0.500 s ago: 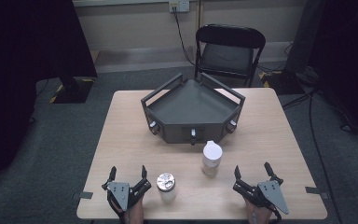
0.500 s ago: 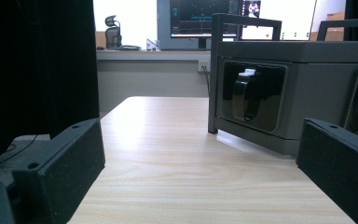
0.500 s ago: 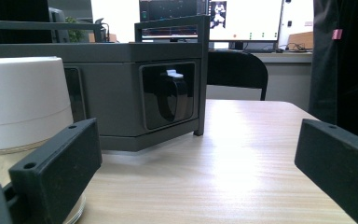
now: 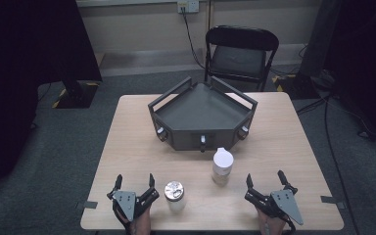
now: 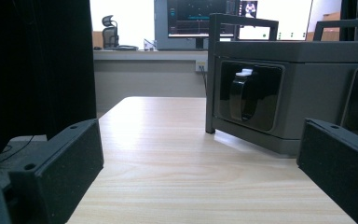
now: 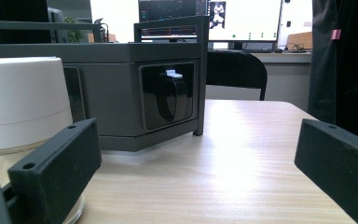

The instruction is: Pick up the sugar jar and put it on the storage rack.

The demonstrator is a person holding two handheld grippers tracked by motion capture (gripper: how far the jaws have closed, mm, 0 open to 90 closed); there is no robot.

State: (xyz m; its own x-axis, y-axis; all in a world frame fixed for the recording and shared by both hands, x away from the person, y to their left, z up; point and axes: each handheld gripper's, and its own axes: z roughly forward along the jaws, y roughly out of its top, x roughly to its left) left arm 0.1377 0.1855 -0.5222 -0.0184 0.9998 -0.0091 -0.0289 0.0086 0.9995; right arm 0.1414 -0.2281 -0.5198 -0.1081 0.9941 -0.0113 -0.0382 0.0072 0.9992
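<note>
Both our left gripper (image 4: 133, 187) and right gripper (image 4: 266, 183) rest jaws apart at the near edge; the shaker (image 4: 175, 195) stands just beside the left, the bottle (image 4: 222, 166) near the right, so a careless approach could topple either.

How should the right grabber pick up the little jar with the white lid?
Probably by its clear body, below the white lid. The jar stands upright, up and to the left of the open right gripper, so slide in level from that near side.
</note>
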